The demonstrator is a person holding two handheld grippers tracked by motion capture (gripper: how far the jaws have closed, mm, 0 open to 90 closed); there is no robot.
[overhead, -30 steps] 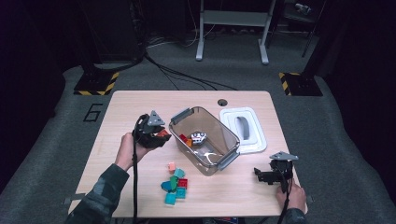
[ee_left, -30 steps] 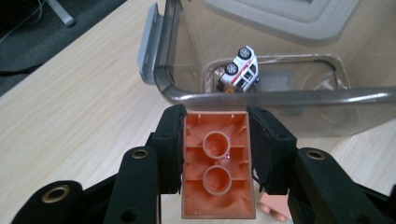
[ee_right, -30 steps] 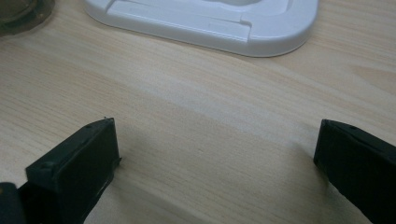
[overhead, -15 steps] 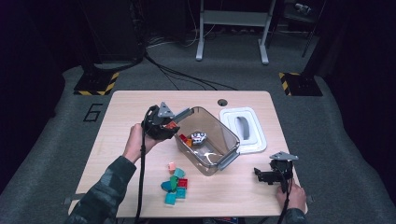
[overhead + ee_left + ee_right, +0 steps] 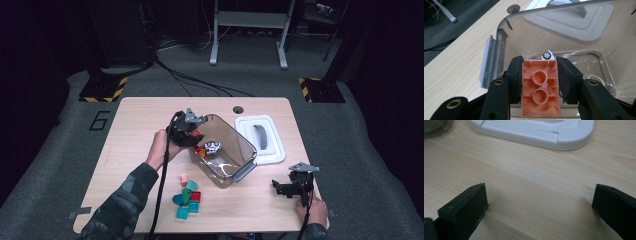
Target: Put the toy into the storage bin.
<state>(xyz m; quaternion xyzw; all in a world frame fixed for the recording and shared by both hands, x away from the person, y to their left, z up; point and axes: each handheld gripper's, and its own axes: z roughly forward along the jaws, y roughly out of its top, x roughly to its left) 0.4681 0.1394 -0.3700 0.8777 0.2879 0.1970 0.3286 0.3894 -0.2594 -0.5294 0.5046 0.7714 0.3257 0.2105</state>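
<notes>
A clear plastic bin (image 5: pixel 227 152) with grey latch handles is being shown at the centre of the wooden table (image 5: pixel 130 120). Inside it, a small white toy car (image 5: pixel 212 147) with a black wheel and an orange-red piece (image 5: pixel 201 151) are being seen through the wall; further contents are being obscured by glare and cannot be identified. The white lid (image 5: pixel 261 138) is being kept flat on the table just beside the bin, on its far right side.

The left gripper (image 5: pixel 189 131) is being held at the bin's near-left rim. In the left gripper view, an orange 2-stud building brick (image 5: pixel 540 87) is being clamped between the jaws at a narrow setting, with its hollow underside and 2 round tubes facing the camera; both pads (image 5: pixel 515 77) are pressing on its sides. The brick is being positioned over the bin opening, above the toy car.

The right gripper (image 5: pixel 289 188) is being rested low at the table's near right corner, with the jaws standing wide and nothing between them; bare wood and the lid edge (image 5: pixel 534 132) are being shown ahead of it.

A cluster of loose bricks (image 5: pixel 189 197) in teal, red, green and pink is lying on the table in front of the bin. Individual brick shapes in the cluster are too small to be resolved.
</notes>
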